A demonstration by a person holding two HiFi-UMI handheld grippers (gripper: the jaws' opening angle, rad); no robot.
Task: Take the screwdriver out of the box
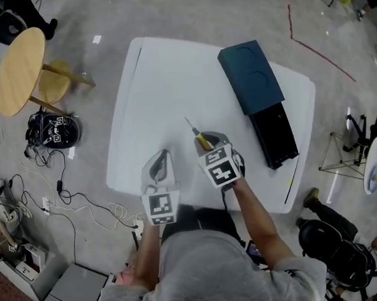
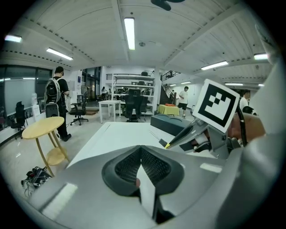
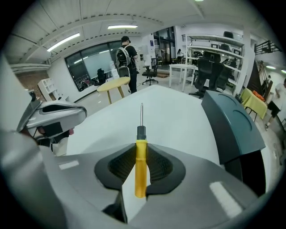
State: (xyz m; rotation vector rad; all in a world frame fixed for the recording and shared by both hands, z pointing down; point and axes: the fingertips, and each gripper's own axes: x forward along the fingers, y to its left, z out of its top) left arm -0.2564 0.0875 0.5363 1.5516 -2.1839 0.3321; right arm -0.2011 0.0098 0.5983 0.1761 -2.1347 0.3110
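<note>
Since the screwdriver is already clear of the box, the step in hand looks like setting it down, so the scene first, big to small. The white table carries the box along its far right side; the box is a teal cover with a black inner part showing at its near end. Right gripper hangs over the table to the left of the box's black end and well apart from it. Its jaws are clamped on the yellow handle of the screwdriver, with the black collar and thin metal shaft sticking out ahead, pointing away from the person and alongside the box. Left gripper sits further left of the box, just beside the right one. Its jaws are together with nothing between them, though a small pinkish spot low in the gap is too blurred to name. To do this well: hold the clamp firm on the handle, lower over bare table left of the box, flatten the shaft so the tip doesn't dig in, and steer clear of the left gripper. Let go only once the handle rests on the table. Likely to roll, so release gently.
</note>
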